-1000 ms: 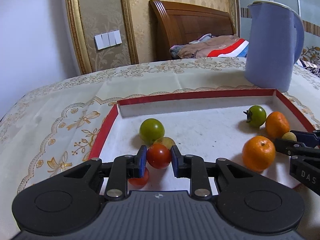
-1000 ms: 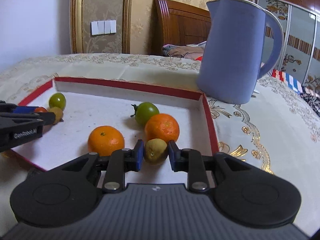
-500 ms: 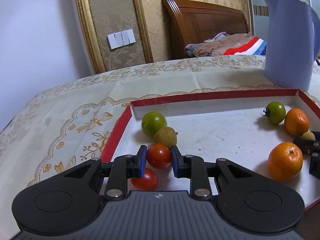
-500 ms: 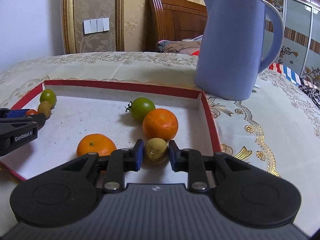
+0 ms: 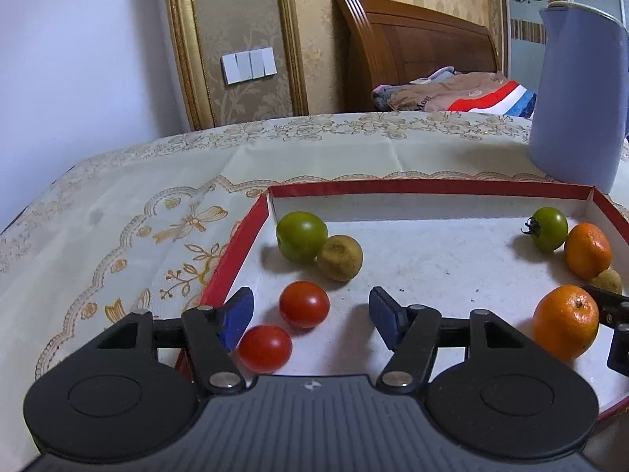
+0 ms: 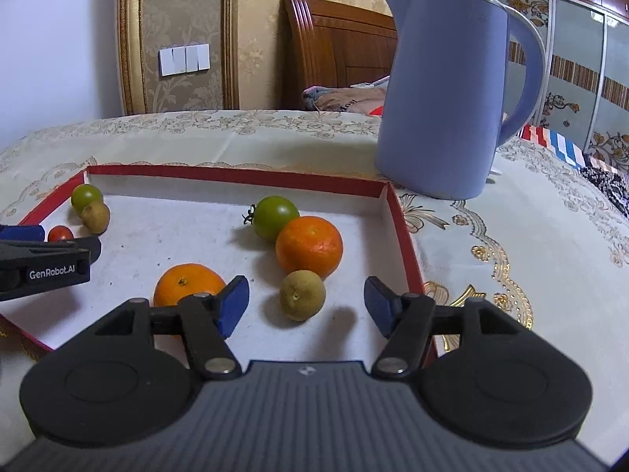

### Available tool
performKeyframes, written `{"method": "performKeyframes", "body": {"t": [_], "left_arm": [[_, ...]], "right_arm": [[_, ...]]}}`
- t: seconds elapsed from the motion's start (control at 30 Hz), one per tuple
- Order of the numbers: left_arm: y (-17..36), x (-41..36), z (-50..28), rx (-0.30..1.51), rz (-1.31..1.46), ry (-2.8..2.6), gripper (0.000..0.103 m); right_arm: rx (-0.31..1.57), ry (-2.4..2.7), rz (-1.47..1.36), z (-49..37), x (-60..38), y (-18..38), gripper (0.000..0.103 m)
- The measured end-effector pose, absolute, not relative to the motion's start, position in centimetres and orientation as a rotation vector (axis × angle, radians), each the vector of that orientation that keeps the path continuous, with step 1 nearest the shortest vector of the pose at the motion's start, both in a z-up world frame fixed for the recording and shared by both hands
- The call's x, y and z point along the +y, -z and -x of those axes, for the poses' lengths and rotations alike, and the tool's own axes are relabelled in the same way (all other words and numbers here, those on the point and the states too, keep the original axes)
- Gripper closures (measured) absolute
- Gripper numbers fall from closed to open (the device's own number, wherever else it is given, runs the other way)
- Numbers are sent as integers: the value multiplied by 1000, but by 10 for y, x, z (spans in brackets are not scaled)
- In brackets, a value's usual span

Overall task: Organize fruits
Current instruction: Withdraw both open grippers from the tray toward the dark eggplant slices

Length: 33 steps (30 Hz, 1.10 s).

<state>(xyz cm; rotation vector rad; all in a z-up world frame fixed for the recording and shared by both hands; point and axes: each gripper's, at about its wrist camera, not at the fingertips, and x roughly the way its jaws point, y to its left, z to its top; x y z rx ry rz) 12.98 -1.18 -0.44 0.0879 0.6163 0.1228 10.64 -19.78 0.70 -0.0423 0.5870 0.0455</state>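
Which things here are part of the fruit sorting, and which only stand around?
Job: red tomatoes, green tomatoes, oranges, brown fruits, tray.
Around: kettle, tablecloth, headboard, wall switches.

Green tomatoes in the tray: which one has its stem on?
The green tomato on the right side of the tray, touching an orange: a dark stem sticks out on its left. The other green one, by the left wall, shows none.
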Motion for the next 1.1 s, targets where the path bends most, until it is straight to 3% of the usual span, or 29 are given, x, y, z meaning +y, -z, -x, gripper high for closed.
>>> {"method": "performKeyframes", "body": {"t": [0.07, 0.37, 0.47, 1.1], "left_arm": [[5, -14, -130, 620, -101, -124, 39], [5, -11, -131, 626, -83, -120, 39], [5, -11, -131, 625, -83, -120, 39], [-2, -2, -104, 593, -45, -100, 38]], "right_arm": [[580, -40, 45, -106, -198, -7, 32], [574, -39, 30, -104, -200, -8, 30], [563, -27, 25, -103, -201, -8, 23], [496, -55, -30, -67, -218, -17, 15]]}}
